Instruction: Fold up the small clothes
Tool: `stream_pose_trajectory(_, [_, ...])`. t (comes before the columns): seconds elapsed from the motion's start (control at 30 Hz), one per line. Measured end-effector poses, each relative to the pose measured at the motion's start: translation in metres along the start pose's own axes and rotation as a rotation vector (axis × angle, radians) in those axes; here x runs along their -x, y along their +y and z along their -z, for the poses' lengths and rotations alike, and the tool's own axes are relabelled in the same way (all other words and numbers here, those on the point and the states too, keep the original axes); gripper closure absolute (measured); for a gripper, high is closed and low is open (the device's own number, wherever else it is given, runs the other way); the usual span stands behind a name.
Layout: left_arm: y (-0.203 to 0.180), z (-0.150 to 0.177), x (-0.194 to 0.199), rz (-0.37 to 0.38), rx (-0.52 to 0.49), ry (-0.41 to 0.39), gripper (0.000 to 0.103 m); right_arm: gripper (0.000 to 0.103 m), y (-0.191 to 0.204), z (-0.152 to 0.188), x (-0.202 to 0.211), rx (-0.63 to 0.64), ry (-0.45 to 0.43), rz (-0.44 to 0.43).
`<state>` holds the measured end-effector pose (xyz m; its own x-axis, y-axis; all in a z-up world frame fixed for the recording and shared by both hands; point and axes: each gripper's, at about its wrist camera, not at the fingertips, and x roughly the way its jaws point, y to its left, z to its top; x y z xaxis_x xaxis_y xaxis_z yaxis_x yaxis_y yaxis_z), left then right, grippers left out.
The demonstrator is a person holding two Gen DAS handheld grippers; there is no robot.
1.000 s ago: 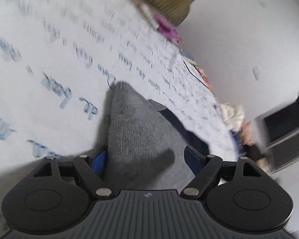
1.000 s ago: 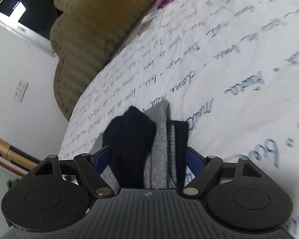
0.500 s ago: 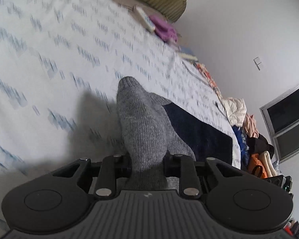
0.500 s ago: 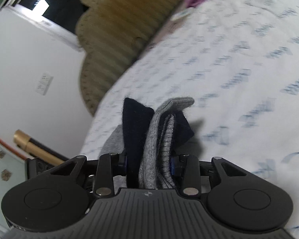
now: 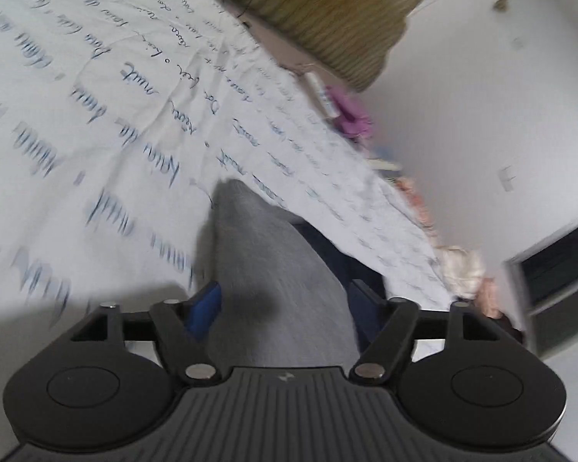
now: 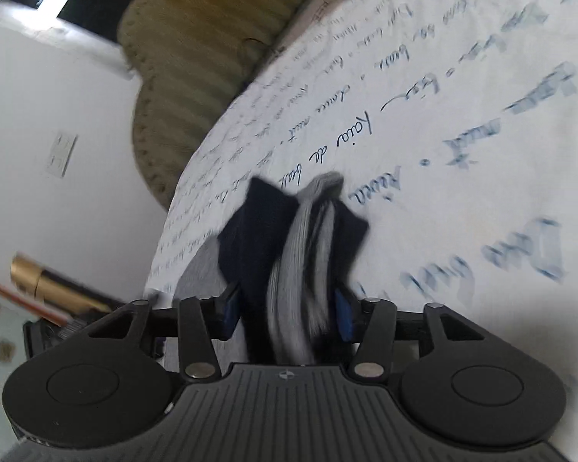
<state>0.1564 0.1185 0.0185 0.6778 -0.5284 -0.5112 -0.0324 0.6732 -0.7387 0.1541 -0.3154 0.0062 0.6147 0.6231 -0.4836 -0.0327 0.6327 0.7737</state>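
On the white bedsheet (image 5: 96,123) printed with blue script, which fills both views, a grey and navy sock (image 5: 273,288) lies between the two grippers, its grey end reaching toward twelve o'clock in the left view. The left gripper (image 5: 285,304) is opening, its blue pads clear of the grey knit at nine and three o'clock. The right gripper (image 6: 287,308) is opening too, the bunched sock between its pads; contact is unclear through the blur
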Motion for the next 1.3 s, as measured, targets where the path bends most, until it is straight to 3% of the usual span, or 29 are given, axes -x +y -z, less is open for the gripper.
stream_pose_trajectory(0.2, [0.012,0.072,0.012,0.012,0.012,0.171,0.033,0.052,-0.007,0.057,0.045,0.004,0.108,-0.030])
stream_pose_trajectory(0.3, [0.006,0.088,0.009,-0.011,-0.042,0.195,0.065,0.057,-0.001,0.079,0.040,0.029,0.170,-0.056])
stream_pose_trajectory(0.33, [0.007,0.086,0.005,-0.017,-0.023,0.225,0.087,0.067,0.002,0.084,0.038,0.055,0.182,-0.049])
stream_pose_trajectory(0.4, [0.011,0.080,0.005,-0.040,0.017,0.244,0.089,0.082,0.002,0.086,0.033,0.055,0.189,-0.019])
stream_pose_trajectory(0.5, [-0.002,0.074,0.021,-0.101,-0.071,0.231,0.090,0.085,0.011,0.085,0.041,0.067,0.190,-0.054])
stream_pose_trajectory(0.57, [-0.005,0.073,0.024,-0.122,-0.134,0.230,0.090,0.085,0.021,0.089,0.046,0.123,0.195,-0.024])
stream_pose_trajectory(0.67, [0.001,0.084,0.016,-0.149,-0.162,0.220,0.086,0.085,0.006,0.091,0.035,0.110,0.212,0.017])
stream_pose_trajectory(0.77, [-0.011,0.081,0.038,-0.177,-0.198,0.152,0.075,0.072,-0.002,0.087,0.043,0.016,0.188,-0.025])
stream_pose_trajectory(0.8, [-0.022,0.080,0.050,-0.212,-0.248,0.088,0.072,0.067,0.001,0.084,0.049,0.024,0.173,-0.028])
stream_pose_trajectory(0.83, [-0.032,0.080,0.062,-0.241,-0.312,0.008,0.063,0.065,0.004,0.080,0.058,0.044,0.142,-0.019])
stream_pose_trajectory(0.87, [-0.043,0.081,0.070,-0.269,-0.371,-0.068,0.045,0.065,0.009,0.075,0.067,0.068,0.097,-0.003])
stream_pose_trajectory(0.93, [-0.066,0.082,0.067,-0.340,-0.456,-0.199,0.025,0.065,0.023,0.060,0.077,0.132,-0.015,0.036])
stream_pose_trajectory(0.97, [-0.075,0.082,0.059,-0.347,-0.490,-0.234,0.025,0.065,0.033,0.052,0.078,0.164,-0.073,0.046])
stream_pose_trajectory(1.07, [-0.097,0.089,0.011,-0.355,-0.595,-0.222,0.026,0.058,0.064,0.027,0.054,0.197,-0.156,-0.022])
stream_pose_trajectory(1.1, [-0.103,0.093,-0.006,-0.376,-0.632,-0.206,0.025,0.048,0.072,0.020,0.039,0.201,-0.149,-0.048])
stream_pose_trajectory(1.17, [-0.102,0.099,-0.041,-0.415,-0.687,-0.153,0.025,0.044,0.083,0.008,0.003,0.203,-0.112,-0.048])
stream_pose_trajectory(1.23, [-0.089,0.107,-0.065,-0.491,-0.716,-0.134,0.020,0.045,0.087,0.001,-0.029,0.262,-0.076,0.047])
stream_pose_trajectory(1.27, [-0.084,0.113,-0.068,-0.490,-0.744,-0.152,0.019,0.045,0.082,0.002,-0.042,0.300,-0.061,0.126])
stream_pose_trajectory(1.3, [-0.081,0.117,-0.067,-0.488,-0.760,-0.167,0.019,0.053,0.073,0.002,-0.056,0.326,-0.027,0.186])
